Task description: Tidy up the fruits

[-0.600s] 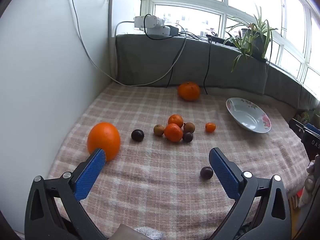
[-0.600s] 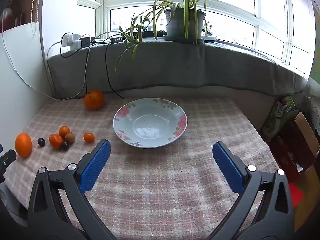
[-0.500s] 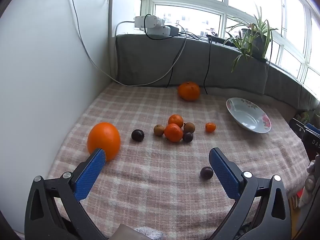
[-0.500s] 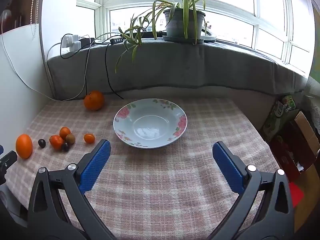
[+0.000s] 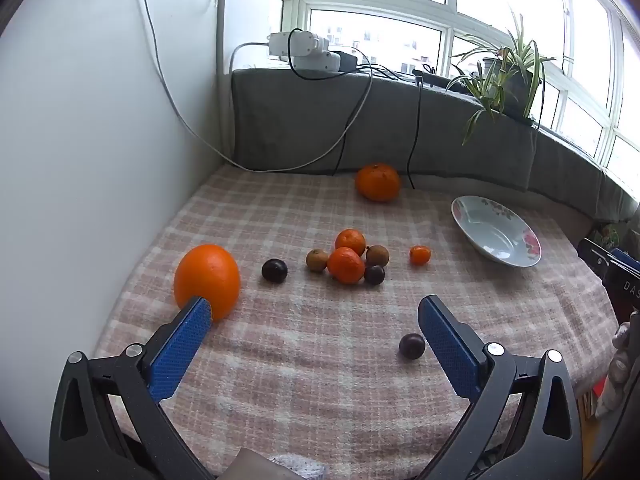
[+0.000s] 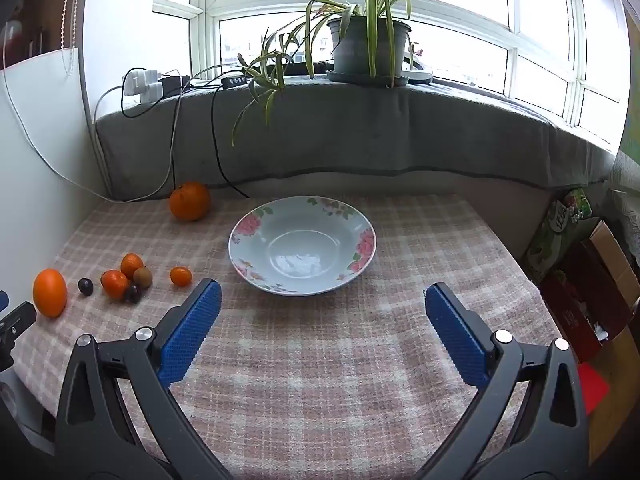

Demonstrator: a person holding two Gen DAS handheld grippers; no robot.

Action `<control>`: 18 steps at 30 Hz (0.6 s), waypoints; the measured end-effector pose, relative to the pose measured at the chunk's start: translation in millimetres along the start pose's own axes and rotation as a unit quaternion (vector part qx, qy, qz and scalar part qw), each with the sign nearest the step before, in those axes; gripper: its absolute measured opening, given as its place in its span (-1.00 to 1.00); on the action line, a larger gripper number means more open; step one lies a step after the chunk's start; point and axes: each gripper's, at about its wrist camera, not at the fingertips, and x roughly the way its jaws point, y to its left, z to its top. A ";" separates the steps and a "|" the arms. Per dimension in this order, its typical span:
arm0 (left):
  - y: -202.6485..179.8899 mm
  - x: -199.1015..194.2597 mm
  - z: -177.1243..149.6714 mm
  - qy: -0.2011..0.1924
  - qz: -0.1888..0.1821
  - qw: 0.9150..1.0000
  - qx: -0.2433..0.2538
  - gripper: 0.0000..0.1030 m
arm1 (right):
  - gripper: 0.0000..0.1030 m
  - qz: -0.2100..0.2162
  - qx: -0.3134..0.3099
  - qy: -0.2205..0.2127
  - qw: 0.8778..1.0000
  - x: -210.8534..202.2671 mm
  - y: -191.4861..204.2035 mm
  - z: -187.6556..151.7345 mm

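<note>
Fruits lie on a pink checked cloth [image 5: 304,344]. A big orange [image 5: 207,280] sits just beyond my left gripper's left pad. A cluster of small oranges, brown fruits and dark plums [image 5: 348,260] lies mid-table, a large tangerine [image 5: 377,182] at the back, and one dark plum [image 5: 411,345] beside the right pad. My left gripper [image 5: 314,316] is open and empty. A flowered bowl [image 6: 302,245] stands empty ahead of my right gripper [image 6: 320,304], which is also open and empty. The fruit cluster [image 6: 124,276] lies to the bowl's left.
A grey-covered window ledge [image 6: 360,136] with a potted plant [image 6: 368,40], power strips [image 5: 304,50] and hanging cables borders the back. A white wall [image 5: 100,140] closes the left side. Boxes [image 6: 592,280] stand past the table's right edge.
The right wrist view has shifted slightly, so the fruits sit a little further right in it. The left view is nearly unchanged. Both grippers stay open.
</note>
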 end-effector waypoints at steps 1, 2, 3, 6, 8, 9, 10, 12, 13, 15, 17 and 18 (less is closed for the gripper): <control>0.0 0.1 0.0 0.000 0.000 1.000 0.000 0.99 | 1.00 0.001 0.000 0.001 1.000 0.2 -0.9 -0.5; -0.1 0.1 0.0 0.000 -0.001 1.000 0.000 0.99 | 1.00 0.001 -0.001 0.001 1.000 0.1 -1.0 -0.8; 0.0 0.0 0.0 0.000 0.000 1.000 0.000 0.99 | 1.00 0.001 0.000 0.001 1.000 0.0 -1.3 -0.6; 2.8 -0.9 0.7 0.000 0.000 1.000 0.000 0.99 | 1.00 0.000 0.003 -0.001 1.000 -0.3 2.2 -1.3; 0.2 -0.1 0.8 0.000 0.000 1.000 0.000 0.99 | 1.00 -0.001 0.004 -0.003 1.000 -1.3 1.3 -0.4; 0.2 -0.1 0.8 0.000 0.000 1.000 -0.001 0.99 | 1.00 0.000 0.004 -0.003 1.000 -1.6 0.3 -0.2; 0.2 -0.1 0.8 0.000 0.000 1.000 -0.001 0.99 | 1.00 0.000 0.005 -0.003 1.000 -2.1 -0.2 0.0; 0.3 -0.4 0.9 0.000 0.001 1.000 -0.001 0.99 | 1.00 0.000 0.005 -0.003 1.000 -2.3 -0.4 0.4; 0.8 -1.7 0.8 0.000 0.001 1.000 -0.001 0.99 | 1.00 0.000 0.005 -0.004 1.000 -2.5 -0.6 0.5; 2.2 -2.0 1.5 0.000 0.001 1.000 -0.001 0.99 | 1.00 0.001 0.005 -0.003 1.000 -2.3 -0.7 0.6; 2.8 -2.0 1.0 -0.001 0.001 1.000 -0.001 0.99 | 1.00 0.000 0.005 -0.003 1.000 -2.5 -0.4 0.5; 3.1 -2.2 1.3 -0.001 0.001 1.000 -0.001 0.99 | 1.00 0.000 0.004 -0.003 1.000 -2.4 -0.5 0.5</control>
